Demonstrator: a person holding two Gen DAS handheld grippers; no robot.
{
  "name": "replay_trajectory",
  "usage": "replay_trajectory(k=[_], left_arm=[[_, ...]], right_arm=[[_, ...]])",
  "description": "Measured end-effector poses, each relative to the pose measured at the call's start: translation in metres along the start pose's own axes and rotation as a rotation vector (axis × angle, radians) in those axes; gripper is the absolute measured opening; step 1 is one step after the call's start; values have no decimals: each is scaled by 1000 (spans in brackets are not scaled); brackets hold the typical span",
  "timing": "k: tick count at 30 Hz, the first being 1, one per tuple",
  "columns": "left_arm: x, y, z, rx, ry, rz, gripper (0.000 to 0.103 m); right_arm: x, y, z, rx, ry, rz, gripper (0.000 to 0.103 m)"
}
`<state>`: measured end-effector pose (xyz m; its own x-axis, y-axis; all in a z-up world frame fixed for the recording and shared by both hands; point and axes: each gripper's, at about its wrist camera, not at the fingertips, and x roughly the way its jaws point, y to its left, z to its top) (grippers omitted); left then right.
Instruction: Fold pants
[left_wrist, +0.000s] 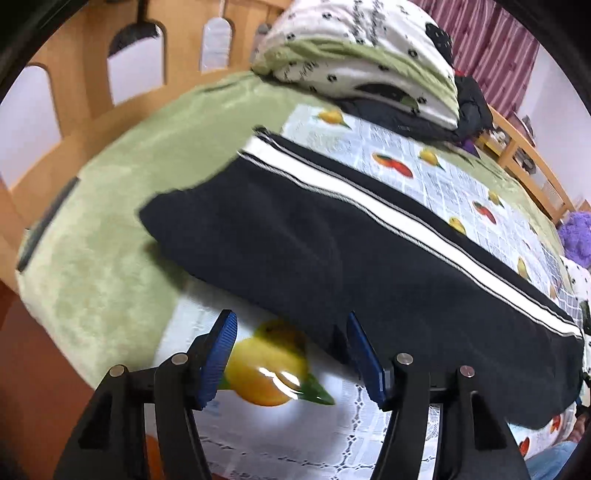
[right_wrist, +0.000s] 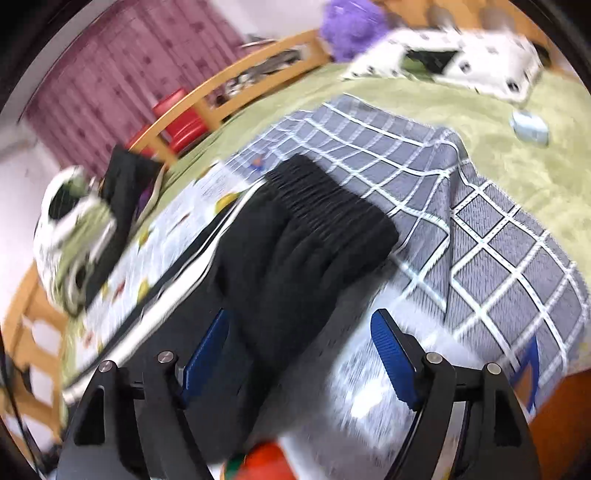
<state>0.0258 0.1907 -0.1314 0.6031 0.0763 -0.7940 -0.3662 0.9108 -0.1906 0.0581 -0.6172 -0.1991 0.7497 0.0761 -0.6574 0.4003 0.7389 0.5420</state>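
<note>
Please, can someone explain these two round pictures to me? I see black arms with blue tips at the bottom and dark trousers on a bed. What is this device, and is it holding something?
A person holds one two-finger gripper in each hand; no robot arm is involved. Each round picture comes from a fisheye camera on one gripper, looking forward along its fingers. In the left wrist view the left gripper stands open, nothing between its blue pads. In the right wrist view the right gripper is also open and pinches nothing. On the bed lie black pants, with a white side stripe, over a fruit-print cloth. The right view shows their gathered waistband beside a grey checked blanket. The pictures are blurred.
</note>
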Motion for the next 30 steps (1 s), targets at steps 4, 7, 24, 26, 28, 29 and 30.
replay_trajectory(k=[4, 7, 24, 26, 28, 29, 30], left_arm=[[-9, 10, 7, -43, -33, 11, 60], [-15, 7, 12, -50, -54, 28, 60], [-16, -33, 56, 126, -97, -56, 60], [-2, -42, 71, 180, -82, -32, 60], [13, -47, 85, 201, -82, 6, 60], [23, -48, 95, 203, -83, 10, 60], [31, -47, 103, 200, -75, 7, 60]], right_arm=[[50, -10, 27, 181, 21, 38, 76], [36, 25, 52, 3, -37, -28, 45], [-19, 57, 53, -302, -24, -270, 58], [-11, 101, 52, -426, -26, -249, 60], [8, 139, 46, -530, 3, -178, 68], [22, 160, 42, -579, 31, -137, 69], [29, 172, 37, -605, 42, -137, 69]])
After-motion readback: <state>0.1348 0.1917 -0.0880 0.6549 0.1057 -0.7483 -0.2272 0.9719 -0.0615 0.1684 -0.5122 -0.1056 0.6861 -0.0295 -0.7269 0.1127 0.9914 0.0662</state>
